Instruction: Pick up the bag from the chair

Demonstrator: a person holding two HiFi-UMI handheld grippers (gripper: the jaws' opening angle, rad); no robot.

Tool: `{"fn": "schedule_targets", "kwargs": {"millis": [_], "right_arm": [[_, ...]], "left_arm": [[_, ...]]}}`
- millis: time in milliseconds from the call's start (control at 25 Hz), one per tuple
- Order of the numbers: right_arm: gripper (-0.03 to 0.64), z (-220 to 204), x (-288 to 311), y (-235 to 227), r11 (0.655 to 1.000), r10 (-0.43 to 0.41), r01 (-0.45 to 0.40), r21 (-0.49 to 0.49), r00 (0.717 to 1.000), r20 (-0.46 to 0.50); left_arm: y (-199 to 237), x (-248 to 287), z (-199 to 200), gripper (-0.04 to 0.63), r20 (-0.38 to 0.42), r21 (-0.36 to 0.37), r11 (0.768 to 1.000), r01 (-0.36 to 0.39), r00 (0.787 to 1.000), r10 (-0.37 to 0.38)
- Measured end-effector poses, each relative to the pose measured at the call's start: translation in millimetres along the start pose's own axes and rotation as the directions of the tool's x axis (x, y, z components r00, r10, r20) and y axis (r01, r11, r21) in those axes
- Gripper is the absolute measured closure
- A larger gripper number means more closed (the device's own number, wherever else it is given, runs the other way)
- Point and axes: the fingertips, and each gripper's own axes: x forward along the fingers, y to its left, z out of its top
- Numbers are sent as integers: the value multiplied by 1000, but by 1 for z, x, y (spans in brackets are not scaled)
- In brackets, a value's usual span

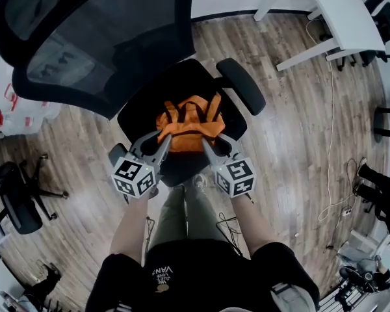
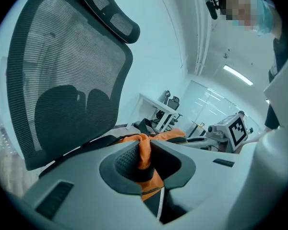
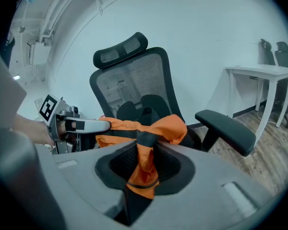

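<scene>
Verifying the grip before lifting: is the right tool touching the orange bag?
Touching. The right gripper view shows the right tool clamped on a fold of the orange bag, fabric squeezed between its jaws.

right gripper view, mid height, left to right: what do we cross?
left gripper → bag → armrest → desk
</scene>
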Motion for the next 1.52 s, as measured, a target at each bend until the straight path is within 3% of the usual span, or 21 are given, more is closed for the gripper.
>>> {"fn": "schedule_targets", "kwargs": {"millis": [1520], "right_arm": [[543, 102, -79, 36, 996, 15, -6, -90, 995, 98]], "left_arm": [[-69, -53, 111, 525, 136, 83, 997, 8, 990, -20]]}}
